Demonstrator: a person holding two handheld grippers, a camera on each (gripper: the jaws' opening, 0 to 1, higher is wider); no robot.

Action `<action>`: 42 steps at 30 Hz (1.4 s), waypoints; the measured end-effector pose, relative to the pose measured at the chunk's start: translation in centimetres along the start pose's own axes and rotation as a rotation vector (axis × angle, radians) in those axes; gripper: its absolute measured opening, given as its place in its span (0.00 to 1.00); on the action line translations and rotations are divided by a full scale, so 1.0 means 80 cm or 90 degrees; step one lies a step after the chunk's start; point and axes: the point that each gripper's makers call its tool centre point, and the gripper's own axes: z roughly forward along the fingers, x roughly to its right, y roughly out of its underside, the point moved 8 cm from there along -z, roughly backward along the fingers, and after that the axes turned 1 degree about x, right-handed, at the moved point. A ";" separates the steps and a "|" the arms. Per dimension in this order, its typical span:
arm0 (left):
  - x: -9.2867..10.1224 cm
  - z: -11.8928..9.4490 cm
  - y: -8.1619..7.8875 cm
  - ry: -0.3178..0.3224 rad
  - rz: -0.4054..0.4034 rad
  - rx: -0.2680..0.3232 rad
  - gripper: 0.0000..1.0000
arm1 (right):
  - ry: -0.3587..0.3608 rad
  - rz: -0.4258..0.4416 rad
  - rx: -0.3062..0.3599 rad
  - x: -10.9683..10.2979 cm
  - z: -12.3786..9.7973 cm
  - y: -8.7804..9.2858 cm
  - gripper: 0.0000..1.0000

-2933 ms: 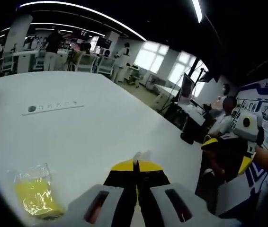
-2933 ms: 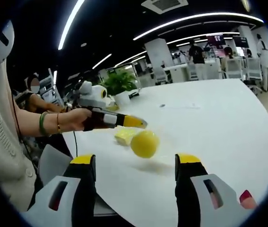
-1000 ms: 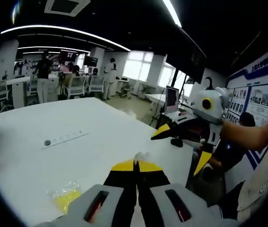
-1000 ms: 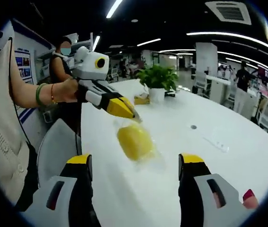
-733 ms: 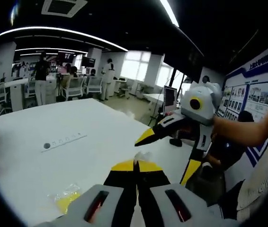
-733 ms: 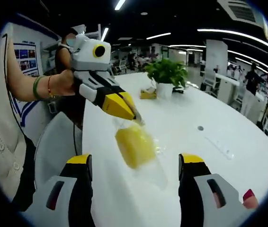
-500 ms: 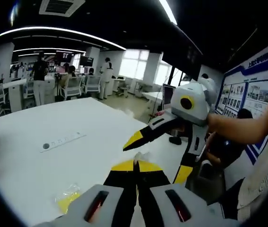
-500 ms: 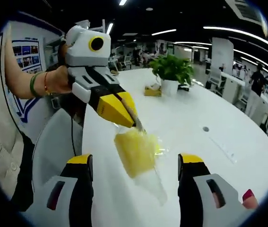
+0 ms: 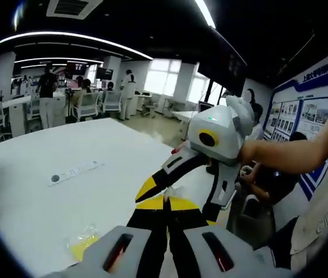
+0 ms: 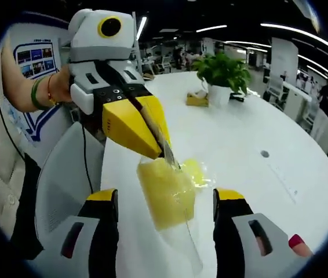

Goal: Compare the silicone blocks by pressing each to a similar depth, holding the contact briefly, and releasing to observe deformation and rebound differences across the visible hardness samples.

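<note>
A yellow silicone block [image 10: 165,194] in a clear bag hangs in the air in the right gripper view. My left gripper [image 10: 167,152] is shut on the bag's top edge, coming in from the upper left. The block hangs between the jaws of my open right gripper [image 10: 165,198], and neither jaw touches it. In the left gripper view my left gripper [image 9: 165,200] is shut on a scrap of clear plastic [image 9: 175,189]. The right gripper's upper yellow fingertip [image 9: 145,189] reaches in from the right. A second bagged yellow block [image 9: 83,243] lies on the white table [image 9: 112,145].
A white power strip [image 9: 74,172] lies further out on the table. A potted plant [image 10: 225,72] and a small yellow box [image 10: 197,99] stand at the table's far end. A person's forearm [image 9: 291,159] holds the right gripper. Desks and people fill the background.
The two grippers have come closer together. The hanging bagged block now sits between my right gripper's open jaws, and the right gripper looms much larger in the left gripper view.
</note>
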 end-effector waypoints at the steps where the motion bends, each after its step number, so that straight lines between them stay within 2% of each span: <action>1: 0.000 0.000 0.000 -0.001 0.000 0.001 0.00 | -0.004 0.002 0.001 0.000 0.003 0.000 0.58; 9: 0.000 0.002 -0.003 0.007 0.002 0.003 0.00 | -0.025 0.007 -0.005 0.002 0.021 0.004 0.47; 12: 0.000 0.002 -0.002 0.009 0.002 0.001 0.00 | -0.024 0.001 -0.003 0.005 0.020 0.004 0.37; 14: 0.001 0.001 -0.003 0.013 0.002 0.002 0.00 | -0.031 0.009 0.003 0.005 0.020 0.004 0.35; 27: 0.000 0.000 -0.001 0.024 0.008 0.001 0.00 | -0.046 0.009 0.003 0.002 0.019 0.006 0.25; 31: 0.002 -0.001 0.000 0.031 0.013 0.003 0.00 | -0.054 0.029 0.000 -0.002 0.018 0.006 0.21; 37: 0.003 -0.001 0.001 0.036 0.014 0.006 0.00 | -0.049 0.009 0.002 -0.006 0.016 0.008 0.15; 42: 0.005 -0.002 0.002 0.039 0.016 0.005 0.00 | -0.057 0.017 -0.003 -0.009 0.015 0.008 0.13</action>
